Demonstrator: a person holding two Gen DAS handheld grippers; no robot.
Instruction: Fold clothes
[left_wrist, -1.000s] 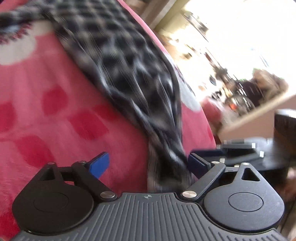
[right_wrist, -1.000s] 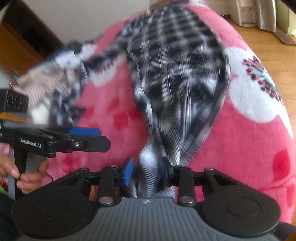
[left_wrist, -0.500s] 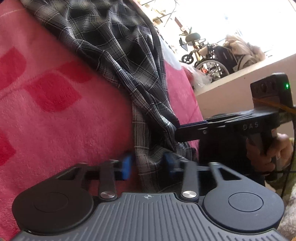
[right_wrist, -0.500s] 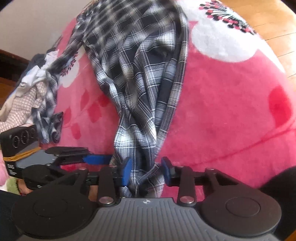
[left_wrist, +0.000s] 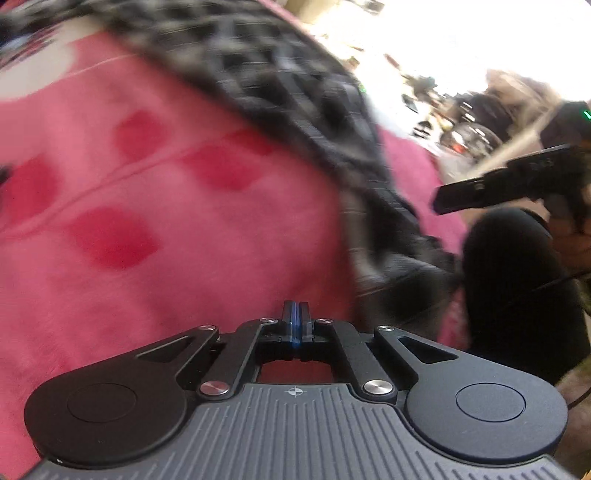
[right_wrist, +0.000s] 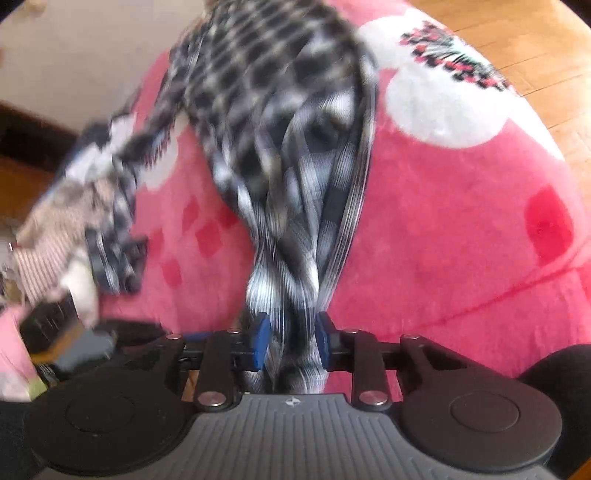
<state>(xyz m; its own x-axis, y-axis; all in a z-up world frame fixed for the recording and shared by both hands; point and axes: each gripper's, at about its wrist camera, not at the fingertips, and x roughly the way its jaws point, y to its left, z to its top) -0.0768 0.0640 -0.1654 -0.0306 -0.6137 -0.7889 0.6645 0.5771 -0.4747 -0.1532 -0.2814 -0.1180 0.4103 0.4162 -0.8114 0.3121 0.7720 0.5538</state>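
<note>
A black-and-white checked shirt (right_wrist: 280, 122) lies stretched along a pink blanket (right_wrist: 443, 240) with red and white patches. My right gripper (right_wrist: 290, 341) is shut on the shirt's bunched near end, the cloth running between its blue pads. In the left wrist view the shirt (left_wrist: 295, 96) runs from top left down to the right. My left gripper (left_wrist: 294, 321) is shut with its blue pads together and nothing between them, over the pink blanket (left_wrist: 147, 221), to the left of the shirt. The right gripper (left_wrist: 491, 184) shows at the right edge there. Both views are blurred.
A pile of other clothes (right_wrist: 70, 221) lies at the blanket's left edge. Wooden floor (right_wrist: 517, 33) lies beyond the blanket at upper right. A bright window area with clutter (left_wrist: 461, 92) is at the far right of the left wrist view.
My left gripper held the shirt's bunched end half a second ago; now it is closed empty and has moved off to the left. My right gripper still holds the shirt.
</note>
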